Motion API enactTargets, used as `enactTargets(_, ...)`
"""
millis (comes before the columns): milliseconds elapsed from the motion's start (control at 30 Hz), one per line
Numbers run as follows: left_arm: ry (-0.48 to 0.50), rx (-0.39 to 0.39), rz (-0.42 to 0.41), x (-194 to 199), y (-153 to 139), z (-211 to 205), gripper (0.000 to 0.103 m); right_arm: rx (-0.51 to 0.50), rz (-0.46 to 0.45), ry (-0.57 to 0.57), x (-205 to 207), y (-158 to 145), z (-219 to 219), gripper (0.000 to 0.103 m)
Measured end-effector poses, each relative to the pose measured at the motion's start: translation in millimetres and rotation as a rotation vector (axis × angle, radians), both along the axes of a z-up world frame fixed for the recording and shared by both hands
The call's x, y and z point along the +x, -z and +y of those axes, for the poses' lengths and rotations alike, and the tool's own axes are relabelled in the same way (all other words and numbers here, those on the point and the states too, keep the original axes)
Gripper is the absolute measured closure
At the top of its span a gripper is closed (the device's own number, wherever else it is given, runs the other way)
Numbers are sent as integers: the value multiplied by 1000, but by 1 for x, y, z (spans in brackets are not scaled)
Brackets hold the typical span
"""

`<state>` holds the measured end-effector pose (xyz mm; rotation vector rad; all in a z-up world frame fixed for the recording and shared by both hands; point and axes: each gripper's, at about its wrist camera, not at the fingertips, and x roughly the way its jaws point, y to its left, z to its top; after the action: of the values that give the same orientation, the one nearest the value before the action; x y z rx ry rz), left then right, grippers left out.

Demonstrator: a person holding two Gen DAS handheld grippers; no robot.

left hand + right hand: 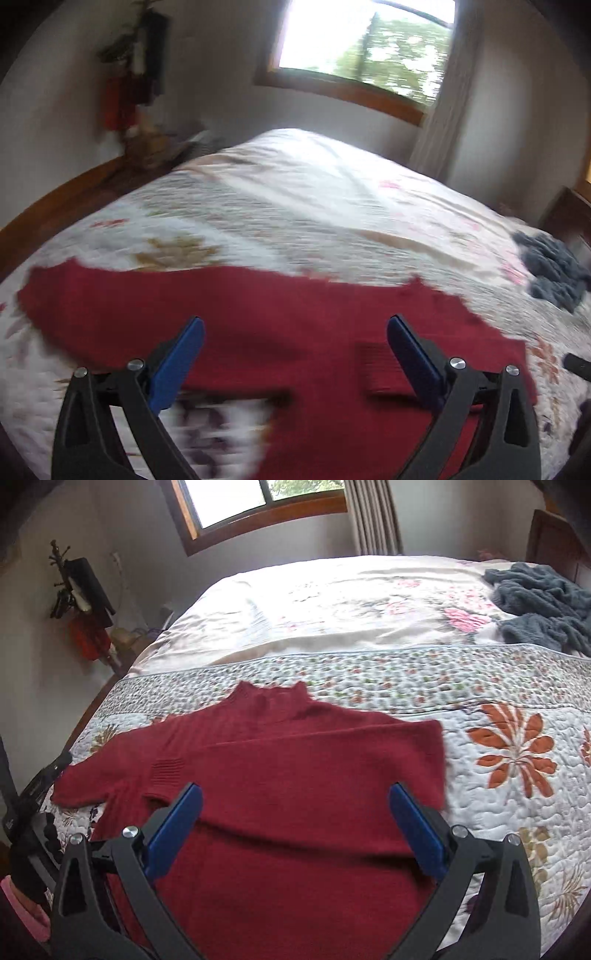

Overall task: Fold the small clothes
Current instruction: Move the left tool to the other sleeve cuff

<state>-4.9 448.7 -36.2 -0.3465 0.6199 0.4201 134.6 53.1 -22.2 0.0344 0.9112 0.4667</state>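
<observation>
Lying spread on the quilt [517,849], right sleeve folded across, the red sweater [288,775]; hovering wide-jawed and empty, right gripper [295,812] and left gripper [295,343], seemingly readying the left sleeve.

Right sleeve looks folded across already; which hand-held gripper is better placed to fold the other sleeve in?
Probably the left hand-held gripper: open, over the red sweater, whose outstretched sleeve lies on its side.

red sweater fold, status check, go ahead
Left gripper open, right gripper open, both empty. Red sweater flat on quilt, one sleeve folded in. Grey garment far corner, clear.
</observation>
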Motion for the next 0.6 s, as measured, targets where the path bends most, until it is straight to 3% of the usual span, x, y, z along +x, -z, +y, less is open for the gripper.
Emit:
enactTargets(167, -181, -24, 95, -51, 13, 75, 4, -28, 19, -30, -11, 5, 36, 3)
enactTargets(333, -351, -133, 193, -96, 39, 149, 4, -59, 54, -67, -24, 13, 73, 3)
enactTargets(500, -449, -325, 155, -128, 64, 205, 4, -93, 83, -80, -31, 24, 93, 3)
enactTargets(600, -467, -390, 127, -127, 78, 223, 5, -123, 105, -70, -30, 34, 97, 3)
